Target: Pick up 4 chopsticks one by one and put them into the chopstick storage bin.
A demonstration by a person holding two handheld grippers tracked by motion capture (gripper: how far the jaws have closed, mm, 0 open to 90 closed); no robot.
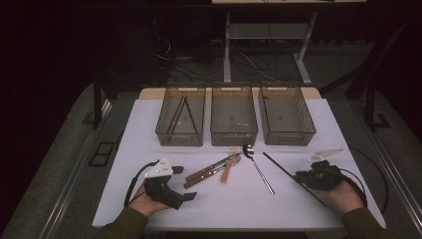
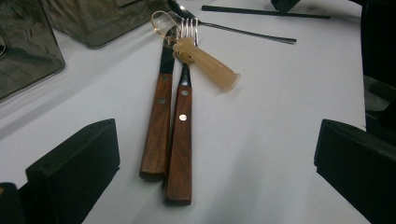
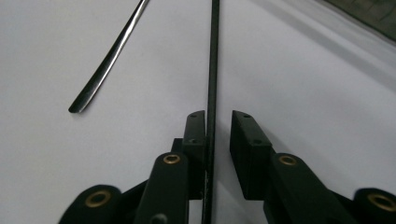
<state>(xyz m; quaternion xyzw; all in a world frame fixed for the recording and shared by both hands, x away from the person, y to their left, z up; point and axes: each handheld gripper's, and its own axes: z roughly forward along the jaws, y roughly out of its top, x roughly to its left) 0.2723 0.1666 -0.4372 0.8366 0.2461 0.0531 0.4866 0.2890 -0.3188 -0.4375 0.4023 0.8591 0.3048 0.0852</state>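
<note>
1. Black chopstick [image 3: 213,70] runs between the right hand-held gripper [image 3: 218,122] jaws, touching one pad, a gap at the other: not pinched.
2. White surface [image 1: 239,199] under dim light; three baskets [image 1: 234,119] beyond both hands.
3. Left hand-held gripper [image 1: 166,185] rests spread, wooden-handled cutlery [image 2: 170,135] ahead.
4. Spoon [image 1: 259,167] lies left of the right hand-held gripper; surface edge near its right.

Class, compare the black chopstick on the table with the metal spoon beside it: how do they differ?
The black chopstick is matte, straight and uniformly thin; the metal spoon shines and widens into a bowl at its far end. The chopstick lies between the right tool's jaws; the spoon lies untouched. Both rest flat on the white table.
</note>
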